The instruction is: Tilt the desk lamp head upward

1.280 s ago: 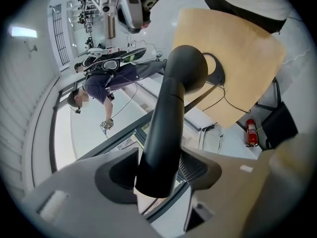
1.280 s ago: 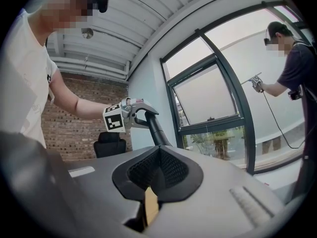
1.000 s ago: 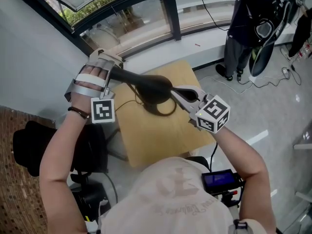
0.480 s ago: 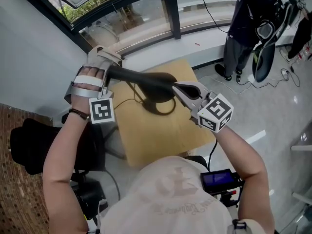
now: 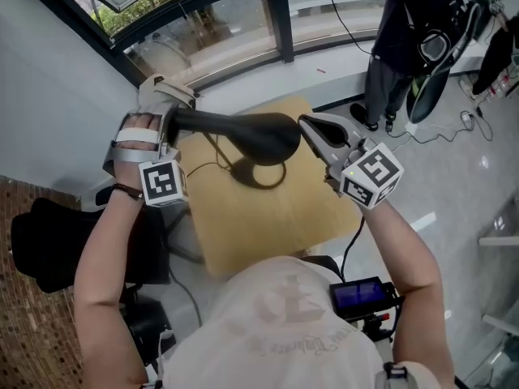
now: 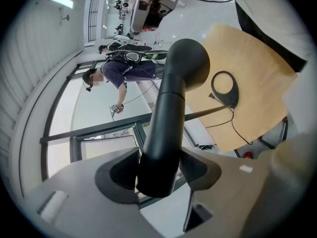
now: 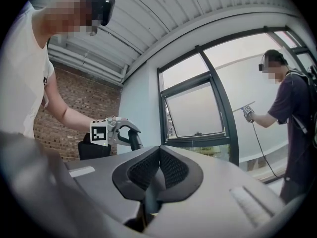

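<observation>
A black desk lamp stands on a small wooden table [image 5: 259, 221], its ring base [image 5: 261, 174] flat on the top. My left gripper [image 5: 172, 113] is shut on the lamp's thick black neck [image 6: 166, 108], close to the window side. The lamp head [image 5: 266, 136] reaches right from there, roughly level. My right gripper [image 5: 308, 125] meets the head's right rim, and in the right gripper view its pads [image 7: 171, 170] pinch a thin dark edge. The left gripper view shows the rounded lamp head [image 6: 189, 58] above the base ring [image 6: 225, 88].
A thin cable [image 5: 203, 168] runs from the base across the table. A person [image 5: 405, 39] stands at the upper right beside hanging bags. A window frame [image 5: 280, 14] lies beyond the table, a black chair [image 5: 45, 241] to the left, a screen device [image 5: 361, 297] below.
The lamp head has swung up from a downward droop to about level. My right gripper rose and shifted right with the rim. The left gripper kept its hold on the neck.
</observation>
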Demonstrator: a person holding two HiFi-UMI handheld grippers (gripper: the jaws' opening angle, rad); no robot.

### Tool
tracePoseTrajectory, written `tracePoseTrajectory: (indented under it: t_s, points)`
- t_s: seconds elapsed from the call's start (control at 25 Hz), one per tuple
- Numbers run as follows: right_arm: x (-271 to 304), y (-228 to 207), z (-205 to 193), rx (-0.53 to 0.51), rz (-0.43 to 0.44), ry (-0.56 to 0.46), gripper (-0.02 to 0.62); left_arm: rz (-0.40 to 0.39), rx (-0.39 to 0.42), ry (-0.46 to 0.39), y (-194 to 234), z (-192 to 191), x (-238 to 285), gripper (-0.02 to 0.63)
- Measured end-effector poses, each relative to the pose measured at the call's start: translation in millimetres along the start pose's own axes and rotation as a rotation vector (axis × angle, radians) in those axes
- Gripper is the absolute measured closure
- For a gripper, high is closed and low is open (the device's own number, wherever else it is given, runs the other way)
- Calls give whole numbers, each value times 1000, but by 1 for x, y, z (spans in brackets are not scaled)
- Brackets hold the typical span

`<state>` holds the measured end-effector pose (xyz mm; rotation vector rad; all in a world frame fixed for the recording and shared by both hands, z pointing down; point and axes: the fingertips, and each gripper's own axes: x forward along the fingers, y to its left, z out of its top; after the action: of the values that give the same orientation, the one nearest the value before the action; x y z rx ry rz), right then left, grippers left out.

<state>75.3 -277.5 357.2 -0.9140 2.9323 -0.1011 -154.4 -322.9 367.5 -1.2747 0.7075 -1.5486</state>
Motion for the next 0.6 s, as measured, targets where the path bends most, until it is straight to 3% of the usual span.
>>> tracePoseTrajectory:
  t_s: [0.44,0.6]
  points:
    - [-17,-22,24,-32,-67,-47,583,-6,-187,-7,-6,-3,2,364]
    - [-20,-25,25,-39,-79,-46,583,-2,-215,-6,-7,-4,2,362]
